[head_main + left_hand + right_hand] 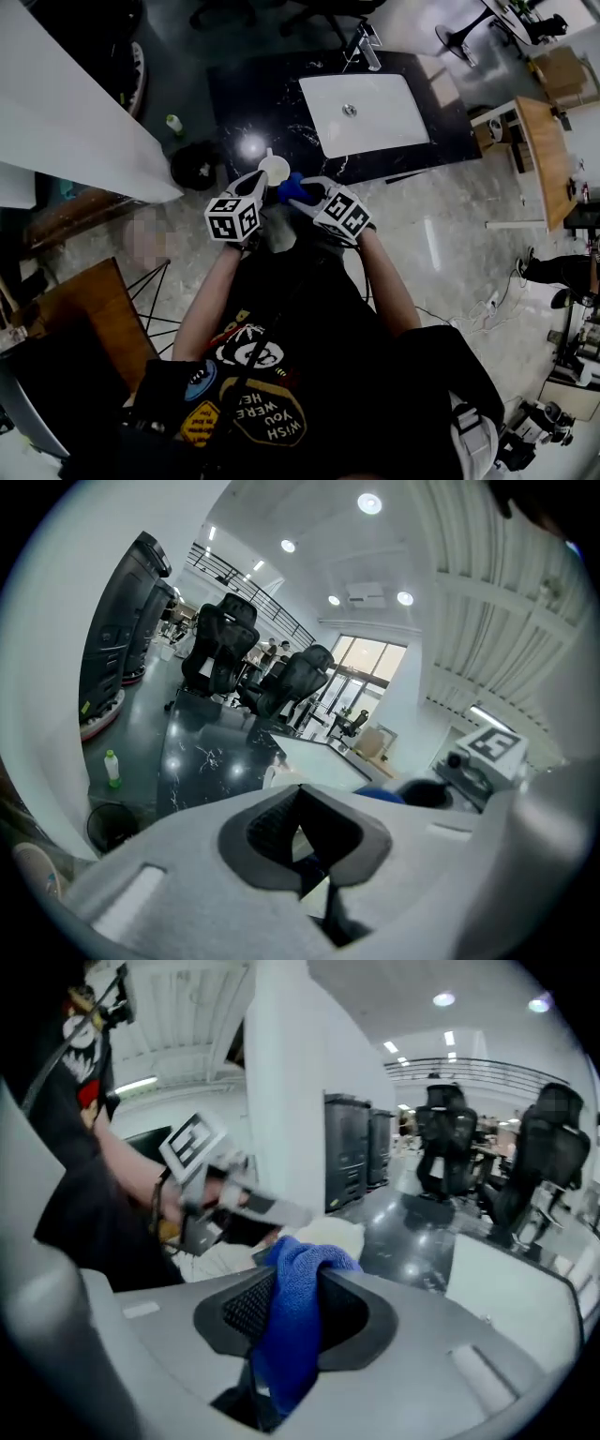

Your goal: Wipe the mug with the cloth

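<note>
In the head view a white mug (273, 169) is held over the front edge of the black counter, just ahead of my left gripper (261, 190). That gripper's jaws are closed with a pale part of the mug (313, 852) pinched between the pads; more of the mug (281, 773) shows beyond my left gripper (305, 841). My right gripper (298, 194) is shut on a blue cloth (292, 189), right beside the mug. In the right gripper view the cloth (298, 1274) hangs folded between the pads of my right gripper (281, 1335), with the mug (330, 1234) just behind it.
The black marble counter (262, 94) holds a white sink (375, 122) with a faucet (366, 42). A black bin (195, 164) and a green bottle (174, 124) stand on the floor to the left. A wooden table (544, 150) is at the right, office chairs (225, 658) beyond.
</note>
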`<control>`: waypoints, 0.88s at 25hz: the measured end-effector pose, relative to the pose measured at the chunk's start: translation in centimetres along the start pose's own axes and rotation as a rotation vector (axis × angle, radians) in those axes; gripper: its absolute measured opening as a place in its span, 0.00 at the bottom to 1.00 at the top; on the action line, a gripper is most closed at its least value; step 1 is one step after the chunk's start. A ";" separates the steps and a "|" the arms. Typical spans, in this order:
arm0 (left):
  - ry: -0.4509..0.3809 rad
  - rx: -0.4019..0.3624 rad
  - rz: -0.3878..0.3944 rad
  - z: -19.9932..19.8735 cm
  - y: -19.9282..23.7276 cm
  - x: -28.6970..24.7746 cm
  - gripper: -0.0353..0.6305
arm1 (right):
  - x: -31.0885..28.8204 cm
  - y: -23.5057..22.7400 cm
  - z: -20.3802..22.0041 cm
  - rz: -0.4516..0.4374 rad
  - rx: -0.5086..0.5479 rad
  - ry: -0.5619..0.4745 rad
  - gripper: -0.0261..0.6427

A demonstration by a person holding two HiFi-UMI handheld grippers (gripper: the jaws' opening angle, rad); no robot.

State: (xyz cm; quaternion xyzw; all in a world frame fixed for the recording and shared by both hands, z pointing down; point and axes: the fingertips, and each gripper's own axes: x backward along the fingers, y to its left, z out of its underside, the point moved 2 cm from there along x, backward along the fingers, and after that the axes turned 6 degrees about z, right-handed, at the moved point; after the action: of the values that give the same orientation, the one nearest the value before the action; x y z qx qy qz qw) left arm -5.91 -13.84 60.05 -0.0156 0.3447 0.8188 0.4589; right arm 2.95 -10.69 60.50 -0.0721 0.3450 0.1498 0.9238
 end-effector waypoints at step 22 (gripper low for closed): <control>0.010 -0.017 0.010 -0.2 -0.1 -0.2 0.06 | -1.7 -7.8 0.8 0.352 -0.166 0.067 0.43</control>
State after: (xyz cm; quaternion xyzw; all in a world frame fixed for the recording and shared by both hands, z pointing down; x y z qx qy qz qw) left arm -5.81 -14.07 59.86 -0.0215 0.3402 0.8238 0.4530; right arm 4.81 -18.22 62.47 -0.0916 0.3692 0.3347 0.8621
